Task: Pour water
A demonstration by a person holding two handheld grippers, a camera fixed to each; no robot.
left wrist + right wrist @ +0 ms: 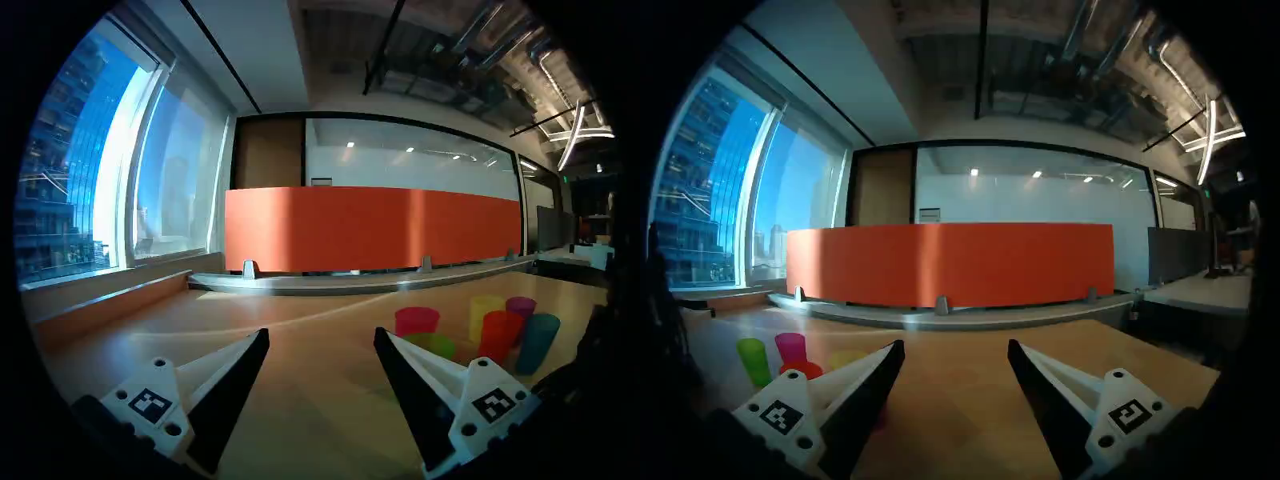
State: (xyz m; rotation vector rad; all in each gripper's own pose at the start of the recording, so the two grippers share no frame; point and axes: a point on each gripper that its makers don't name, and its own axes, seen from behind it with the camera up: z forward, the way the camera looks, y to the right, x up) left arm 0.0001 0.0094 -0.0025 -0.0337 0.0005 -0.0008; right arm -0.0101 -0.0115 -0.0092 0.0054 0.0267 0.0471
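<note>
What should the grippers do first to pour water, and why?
Probably swing the left gripper right, toward the coloured cups. It and the right gripper are both open and hold nothing, and the cups stand off to its side on the wooden table, not between its fingers.

Six cups are counted on the surface (320, 364): a pink cup (416, 320), a green cup (436, 346), a yellow cup (485, 310), a purple cup (522, 306), an orange cup (501, 334) and a teal cup (537, 342)
</note>
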